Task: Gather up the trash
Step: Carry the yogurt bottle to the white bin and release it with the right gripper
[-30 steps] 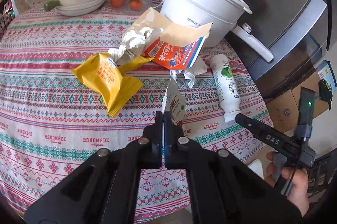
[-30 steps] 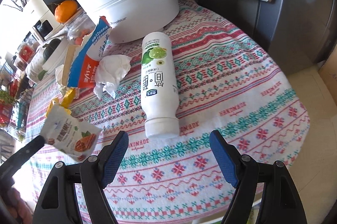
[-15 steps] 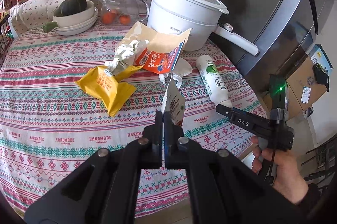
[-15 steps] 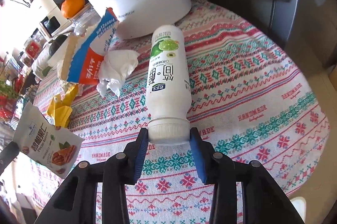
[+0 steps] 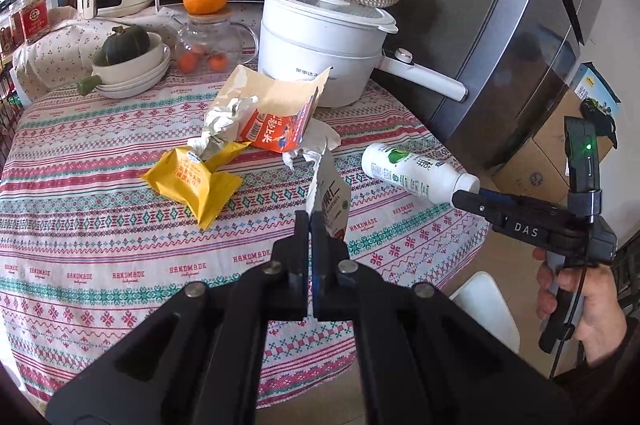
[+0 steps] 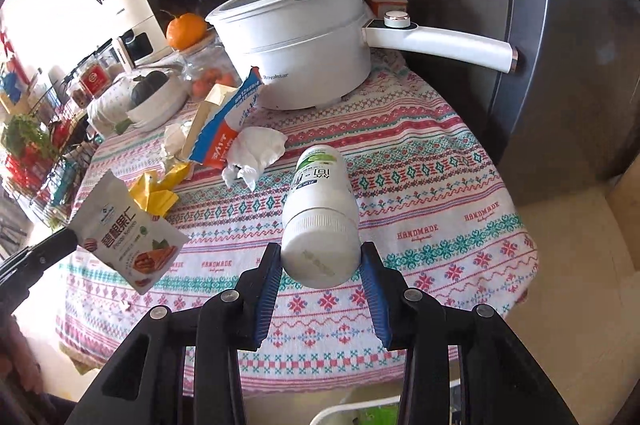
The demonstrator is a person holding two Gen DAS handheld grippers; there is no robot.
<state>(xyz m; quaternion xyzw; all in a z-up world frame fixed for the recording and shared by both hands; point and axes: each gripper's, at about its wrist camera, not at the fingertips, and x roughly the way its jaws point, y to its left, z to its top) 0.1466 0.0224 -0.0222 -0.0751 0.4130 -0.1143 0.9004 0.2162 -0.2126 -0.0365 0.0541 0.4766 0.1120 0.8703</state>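
My left gripper point(image 5: 310, 221) is shut on a white snack pouch point(image 5: 330, 199) and holds it above the table; the pouch also shows in the right wrist view point(image 6: 128, 231). My right gripper point(image 6: 320, 261) is shut on the cap end of a white bottle with a green label point(image 6: 320, 217), lifted off the cloth; the bottle also shows in the left wrist view point(image 5: 416, 171). On the table lie a yellow wrapper point(image 5: 192, 179), a torn orange and blue paper bag point(image 5: 276, 117) and crumpled white tissue point(image 6: 254, 153).
A white electric pot point(image 6: 300, 45) with a long handle stands at the back of the round table with a patterned cloth point(image 5: 100, 225). Bowls with a squash point(image 5: 128, 61) and a glass jar point(image 5: 212, 45) stand behind. A white bin rim point(image 6: 360, 411) shows below the table edge. A fridge point(image 5: 540, 25) is at the right.
My right gripper closed on the bottle's cap end and lifted it off the cloth. Both grippers drew back from the table; the left still holds the pouch.
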